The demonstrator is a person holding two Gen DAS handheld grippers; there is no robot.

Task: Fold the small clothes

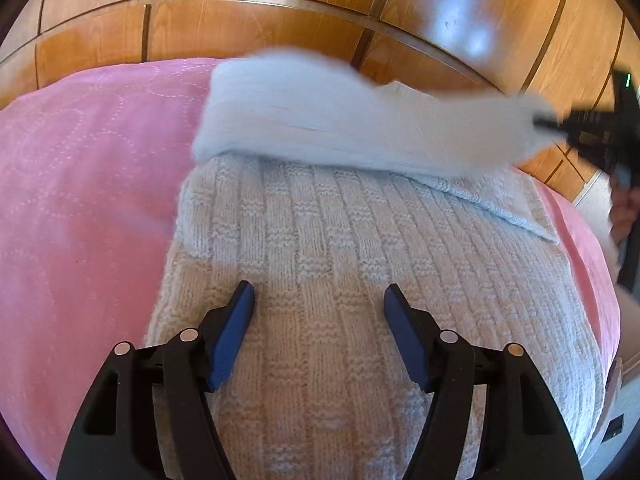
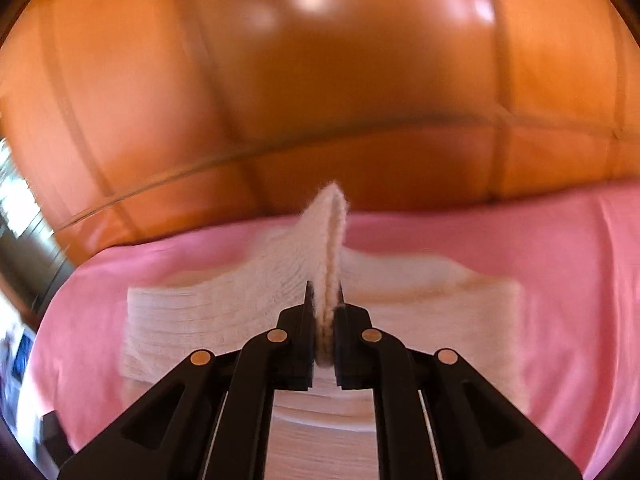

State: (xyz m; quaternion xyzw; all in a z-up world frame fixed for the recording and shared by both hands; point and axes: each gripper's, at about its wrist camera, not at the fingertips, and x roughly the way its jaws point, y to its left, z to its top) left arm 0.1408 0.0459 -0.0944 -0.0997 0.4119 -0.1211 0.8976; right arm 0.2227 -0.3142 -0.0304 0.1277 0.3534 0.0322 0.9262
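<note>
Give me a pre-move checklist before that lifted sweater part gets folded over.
1. Right gripper clamped on the pale knitted sweater's edge: ok, knit is pinched between the shut jaws.
2. Lifted sweater part clear of the pink quilted cover: ok, it hangs above the body.
3. Left gripper free: ok, jaws open, nothing between them.
4. Left gripper pinning the ribbed sweater body: cannot tell, contact is not visible.
5. Sweater body flat: ok near the left gripper; the far side is hidden by the lifted part.
6. Picture sharpness: not ok, the right wrist view is blurred.
</note>
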